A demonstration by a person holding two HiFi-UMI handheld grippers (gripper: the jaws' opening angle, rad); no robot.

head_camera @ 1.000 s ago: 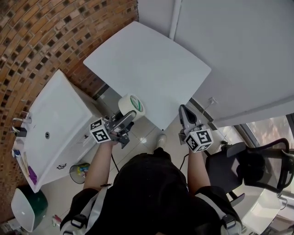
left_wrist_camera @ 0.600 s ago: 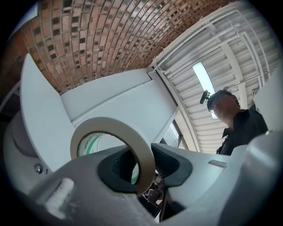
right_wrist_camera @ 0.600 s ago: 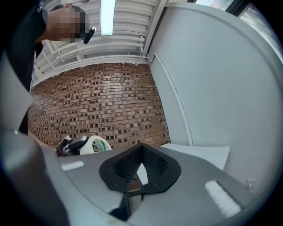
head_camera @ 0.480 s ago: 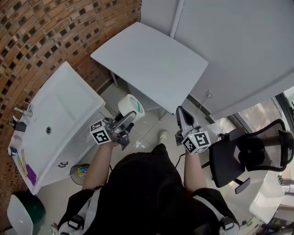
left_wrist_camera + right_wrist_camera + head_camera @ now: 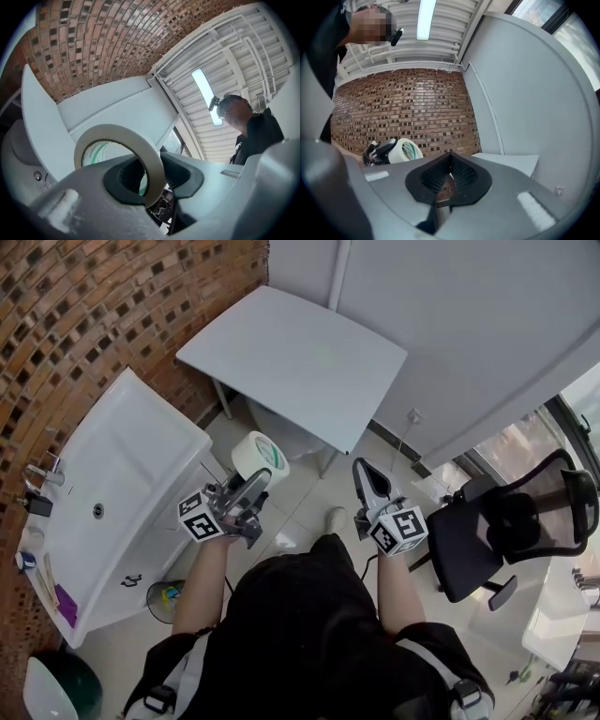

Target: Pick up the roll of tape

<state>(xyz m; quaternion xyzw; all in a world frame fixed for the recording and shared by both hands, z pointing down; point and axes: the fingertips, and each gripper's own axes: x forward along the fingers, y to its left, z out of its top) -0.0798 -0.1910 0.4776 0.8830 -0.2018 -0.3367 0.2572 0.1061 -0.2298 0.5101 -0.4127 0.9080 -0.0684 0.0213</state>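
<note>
The roll of tape [image 5: 260, 456] is cream with green print on its core, and it hangs in the air below the white table [image 5: 291, 357]. My left gripper [image 5: 253, 481] is shut on the roll's wall, one jaw inside the ring and one outside. In the left gripper view the roll [image 5: 112, 132] stands upright as a ring just ahead of the left gripper [image 5: 152, 173]. My right gripper [image 5: 364, 472] is level with the left one, shut and with nothing in it. Its own view shows the right gripper [image 5: 450, 168] with pads together, the roll [image 5: 405, 151] off to the left.
A white sink cabinet [image 5: 103, 512] stands against the brick wall [image 5: 84, 306] on the left. A black office chair [image 5: 506, 531] is close on the right. A small bin [image 5: 167, 594] and a dark green bin [image 5: 61, 690] sit on the tiled floor.
Both grippers, the left still holding the roll, have drawn back from the table, which now lies farther off. More of the chair and the window side shows at the right.
</note>
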